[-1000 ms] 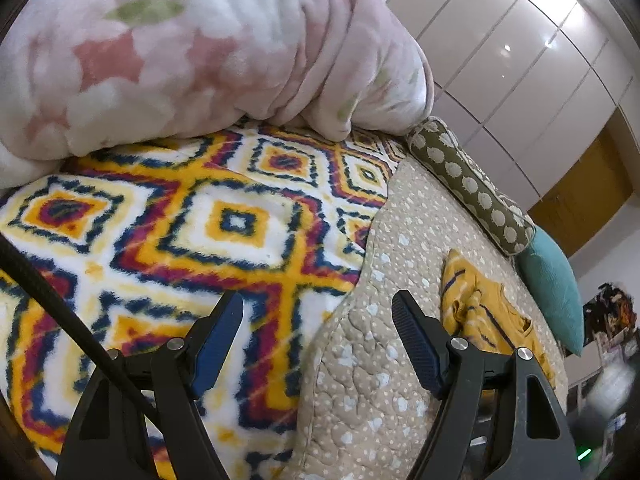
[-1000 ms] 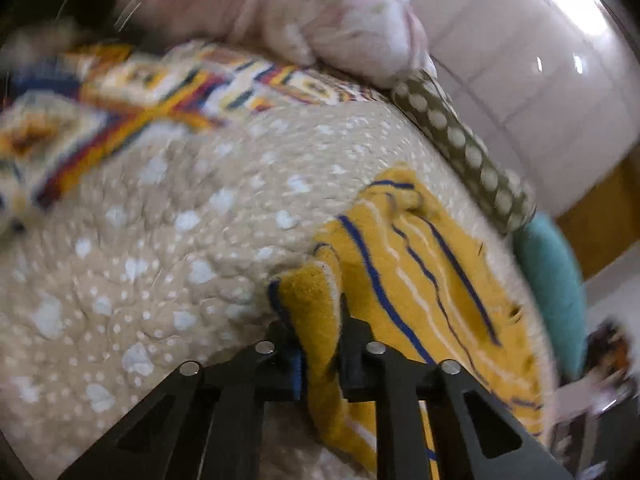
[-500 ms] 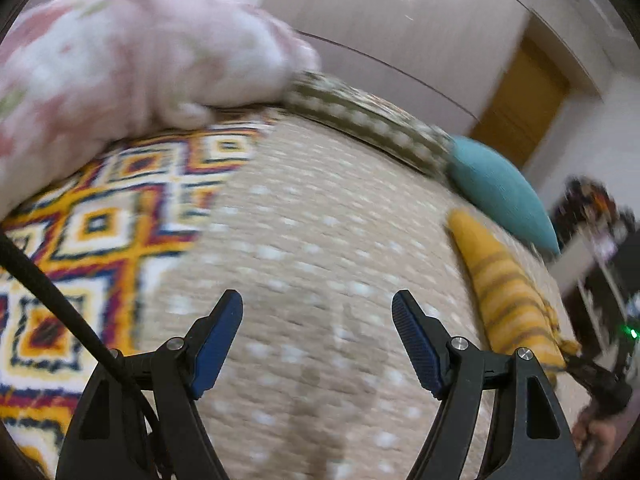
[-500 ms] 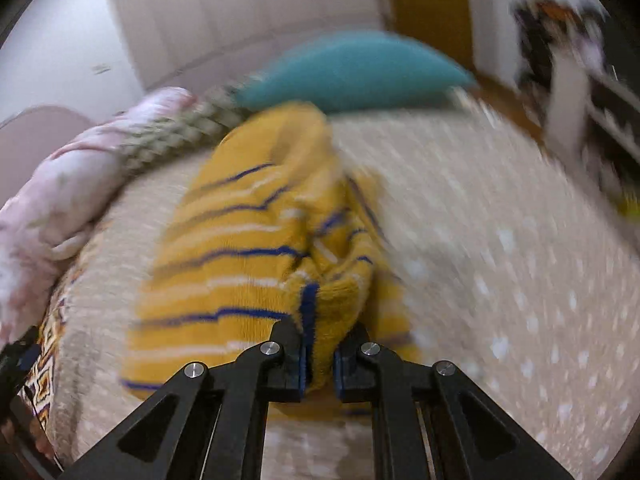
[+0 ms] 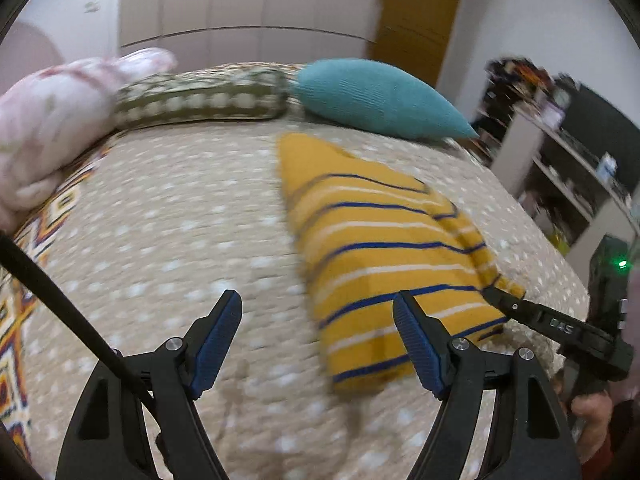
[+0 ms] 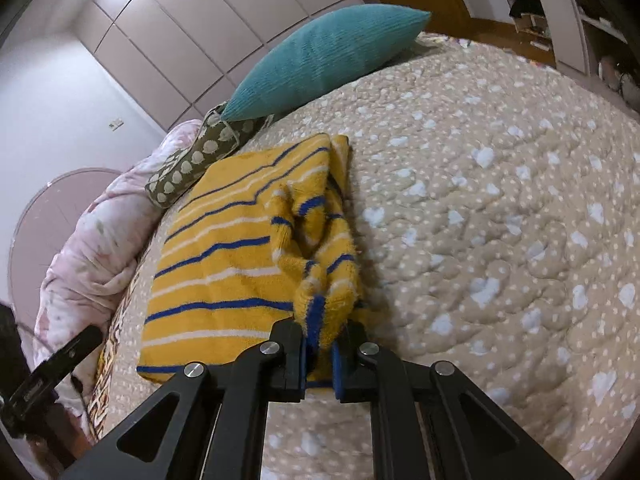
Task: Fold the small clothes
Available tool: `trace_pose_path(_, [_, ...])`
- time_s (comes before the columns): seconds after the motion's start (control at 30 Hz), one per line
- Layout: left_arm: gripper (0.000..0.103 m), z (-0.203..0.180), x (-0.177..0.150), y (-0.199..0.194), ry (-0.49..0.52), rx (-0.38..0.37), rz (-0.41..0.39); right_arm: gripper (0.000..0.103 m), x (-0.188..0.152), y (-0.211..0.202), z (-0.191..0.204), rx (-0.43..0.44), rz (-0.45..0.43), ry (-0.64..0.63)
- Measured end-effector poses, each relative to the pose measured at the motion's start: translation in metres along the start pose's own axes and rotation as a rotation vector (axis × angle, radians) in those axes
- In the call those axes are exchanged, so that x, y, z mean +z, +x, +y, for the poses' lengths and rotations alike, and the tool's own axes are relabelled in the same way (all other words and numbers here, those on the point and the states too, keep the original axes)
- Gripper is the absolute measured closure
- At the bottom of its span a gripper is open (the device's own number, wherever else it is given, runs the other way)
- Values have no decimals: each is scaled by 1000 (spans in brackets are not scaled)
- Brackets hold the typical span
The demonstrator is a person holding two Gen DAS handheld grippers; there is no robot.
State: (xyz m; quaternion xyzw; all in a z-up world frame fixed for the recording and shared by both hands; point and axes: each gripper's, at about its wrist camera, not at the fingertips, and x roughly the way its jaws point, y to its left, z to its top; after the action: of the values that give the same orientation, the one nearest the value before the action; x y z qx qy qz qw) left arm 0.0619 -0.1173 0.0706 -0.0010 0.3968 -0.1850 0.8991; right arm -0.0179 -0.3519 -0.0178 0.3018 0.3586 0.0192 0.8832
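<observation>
1. Yellow knitted sweater with blue and white stripes (image 6: 224,264) lies on the beige dotted quilted bed (image 6: 480,220), near the teal cushion (image 6: 320,56).
2. Right hand-held gripper (image 6: 318,354) is clenched on the sweater's bunched edge.
3. Left hand-held gripper (image 5: 316,344) hangs released above the bed, beside the sweater.

White letters "DAS" on finger of right hand-held gripper (image 5: 490,295); no other legible text

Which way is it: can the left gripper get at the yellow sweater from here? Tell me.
Probably yes: the left gripper is open above the bedspread, and nothing lies between it and the yellow sweater.
</observation>
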Motion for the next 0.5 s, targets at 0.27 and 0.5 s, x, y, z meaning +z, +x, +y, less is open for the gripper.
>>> trace_pose_path(0.27, [26,-26,-12,59,27,66,127,79,-14,-51,-29,20,-106,42])
trace_pose_path(0.5, [26,-28,-34,-13,35,87,15,79,-35,-71,-62,16,-148,104])
